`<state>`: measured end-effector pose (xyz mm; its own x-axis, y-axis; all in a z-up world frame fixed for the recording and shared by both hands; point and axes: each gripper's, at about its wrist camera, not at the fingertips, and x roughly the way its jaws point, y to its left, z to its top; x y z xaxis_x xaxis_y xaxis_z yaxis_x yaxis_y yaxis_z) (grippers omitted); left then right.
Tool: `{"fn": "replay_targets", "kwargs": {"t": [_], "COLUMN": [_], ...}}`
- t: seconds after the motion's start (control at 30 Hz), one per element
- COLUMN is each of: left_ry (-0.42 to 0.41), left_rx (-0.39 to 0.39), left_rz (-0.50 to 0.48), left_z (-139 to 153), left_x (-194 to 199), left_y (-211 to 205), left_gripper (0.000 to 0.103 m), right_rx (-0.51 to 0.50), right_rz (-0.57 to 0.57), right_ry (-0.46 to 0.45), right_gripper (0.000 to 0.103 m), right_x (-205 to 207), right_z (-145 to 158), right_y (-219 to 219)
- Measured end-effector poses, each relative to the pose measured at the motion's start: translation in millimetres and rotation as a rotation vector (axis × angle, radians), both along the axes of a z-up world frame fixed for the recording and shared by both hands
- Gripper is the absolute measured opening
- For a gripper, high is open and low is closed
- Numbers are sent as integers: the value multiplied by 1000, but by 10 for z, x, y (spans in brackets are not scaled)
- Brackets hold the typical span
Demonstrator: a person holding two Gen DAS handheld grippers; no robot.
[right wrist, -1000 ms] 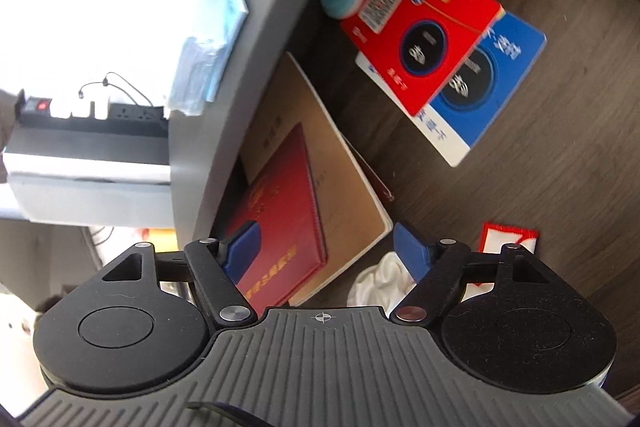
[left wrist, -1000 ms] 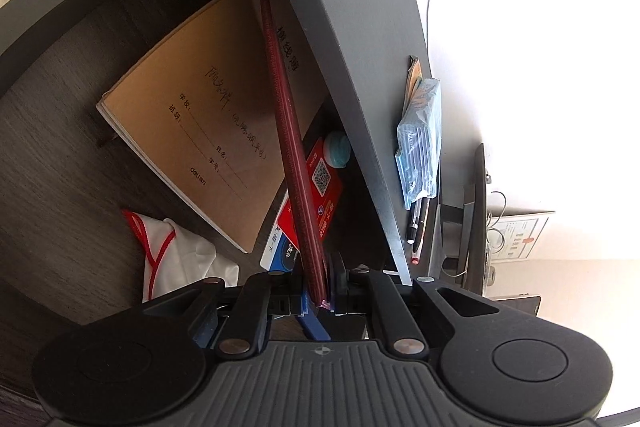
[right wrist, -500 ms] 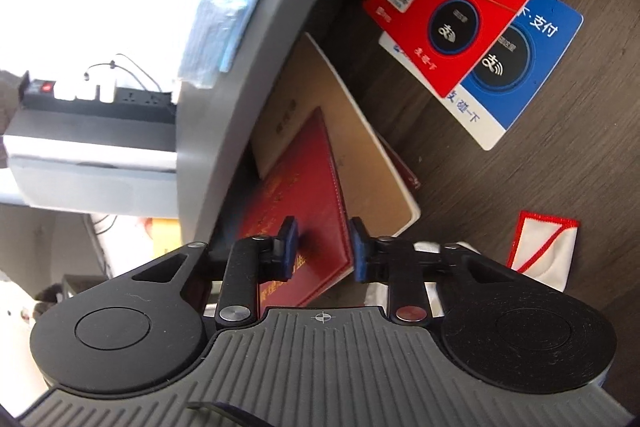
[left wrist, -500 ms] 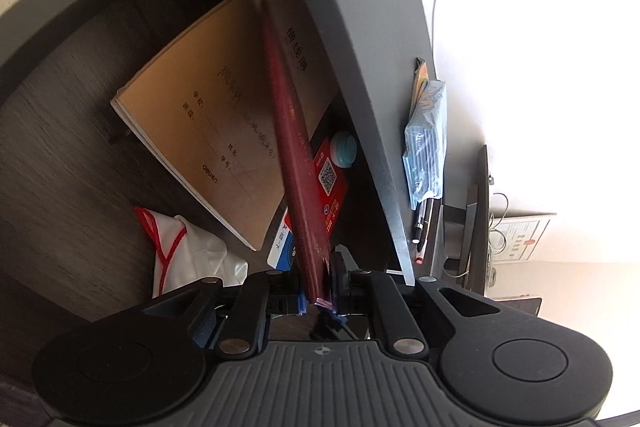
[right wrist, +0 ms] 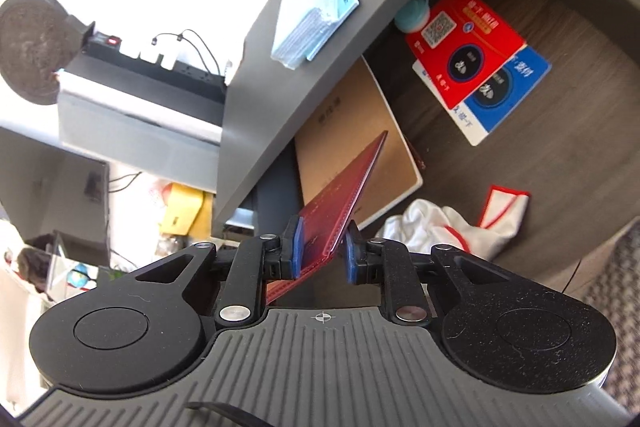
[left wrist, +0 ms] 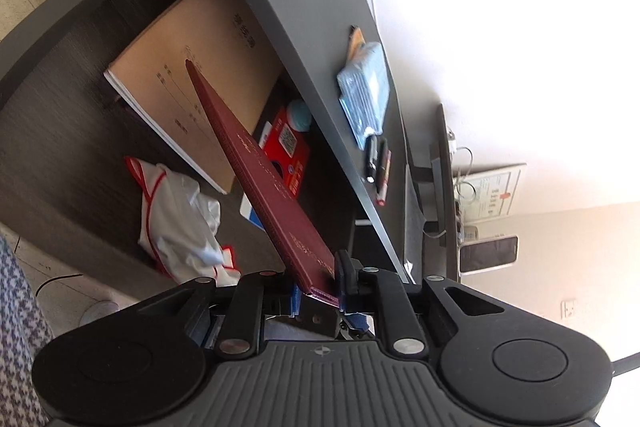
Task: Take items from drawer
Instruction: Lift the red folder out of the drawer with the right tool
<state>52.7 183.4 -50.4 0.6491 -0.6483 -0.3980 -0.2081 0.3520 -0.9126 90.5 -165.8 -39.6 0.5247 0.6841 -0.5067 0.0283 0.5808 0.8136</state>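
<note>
Where both tools meet: red booklet [left wrist: 264, 179].

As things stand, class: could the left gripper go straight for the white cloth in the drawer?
Probably not. The left gripper is shut on the red booklet, so its jaws are occupied. The white cloth itself lies uncovered on the drawer floor.

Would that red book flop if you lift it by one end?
Probably stiff: the red book, clamped at one end by the left gripper, sticks out straight without sagging. Probably light, since that pinch seems to carry it. Its smooth cover might slip.
</note>
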Motion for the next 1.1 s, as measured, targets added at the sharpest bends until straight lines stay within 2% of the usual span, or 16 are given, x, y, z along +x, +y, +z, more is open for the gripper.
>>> {"fn": "replay_targets", "kwargs": {"t": [0.2,0.5,0.63,1.1], "left_ry": [-52,-168,-194,-172], "left_rx": [-2,-10,-2,0], "left_rz": [-49,-96,-75,43], "left_z": [201,536,591,497], "left_x": [-166,-293,-304,-207], "left_y": [-206,-379,-318,138], "left_gripper": [15,15,15,15], "right_rx": [-22,-57,-60,-87], "right_rz": [-33,-78,-64,26], "right_ry": [-68,-220,-250,-254], "right_gripper": [22,23,23,23], "right_x": [-346,-712,-672,-273], "right_z": [245,683,757,716], "right_y": [-215,-363,-270,282]}}
